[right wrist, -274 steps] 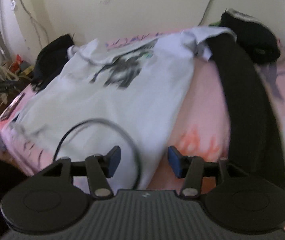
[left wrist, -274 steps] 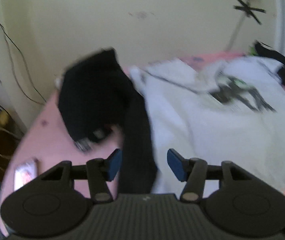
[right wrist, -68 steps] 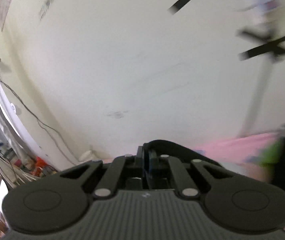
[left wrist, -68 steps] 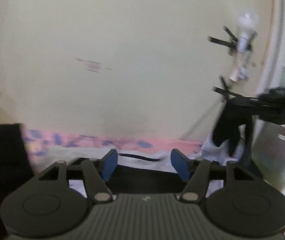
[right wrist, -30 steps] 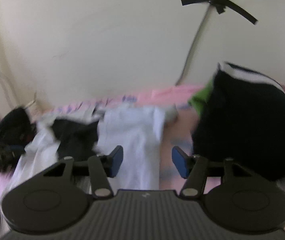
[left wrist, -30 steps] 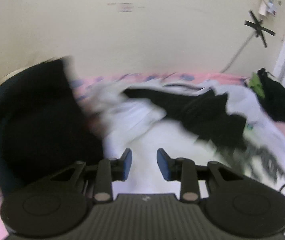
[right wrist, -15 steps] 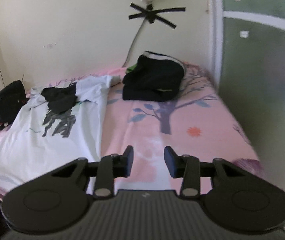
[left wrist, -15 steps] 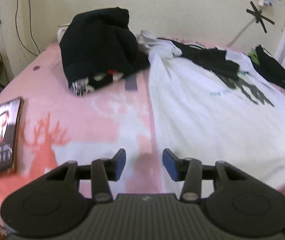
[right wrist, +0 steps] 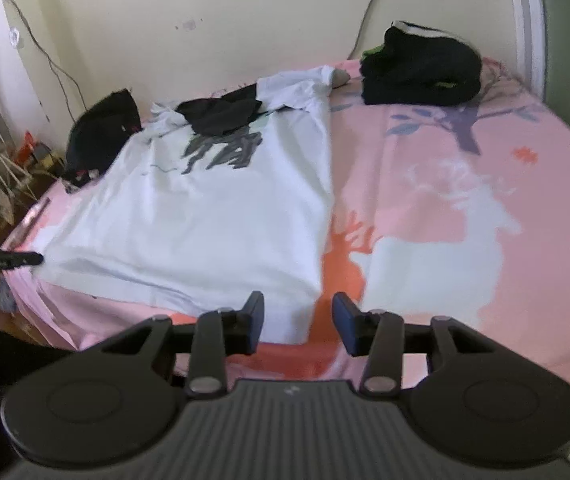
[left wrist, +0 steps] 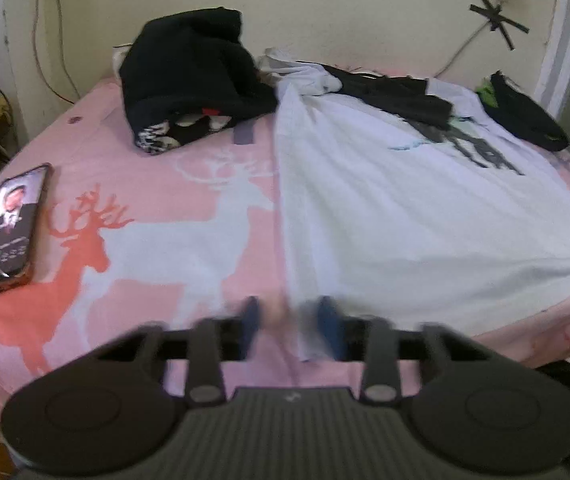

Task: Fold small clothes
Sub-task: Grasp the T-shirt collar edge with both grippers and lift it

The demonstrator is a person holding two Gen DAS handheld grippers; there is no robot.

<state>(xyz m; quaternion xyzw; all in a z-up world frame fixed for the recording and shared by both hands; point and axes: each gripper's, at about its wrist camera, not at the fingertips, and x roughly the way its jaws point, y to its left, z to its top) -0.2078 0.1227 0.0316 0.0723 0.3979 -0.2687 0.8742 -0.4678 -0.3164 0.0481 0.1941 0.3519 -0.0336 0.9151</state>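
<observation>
A white T-shirt (left wrist: 417, 216) with a dark print lay spread flat on the pink deer-print bedsheet (left wrist: 157, 216), its hem at the near edge. A small black garment (left wrist: 397, 94) lay crumpled across its collar end. The left gripper (left wrist: 289, 322) was blurred at the hem's near left corner, its jaws just closing; the frames do not show clearly whether cloth was pinched. The right gripper (right wrist: 297, 322) stood partly open over the hem's right corner. Left of the shirt sat a black clothes pile (left wrist: 193, 76) and a smartphone (left wrist: 9, 228); folded dark clothes (right wrist: 421, 70) lay to its right.
</observation>
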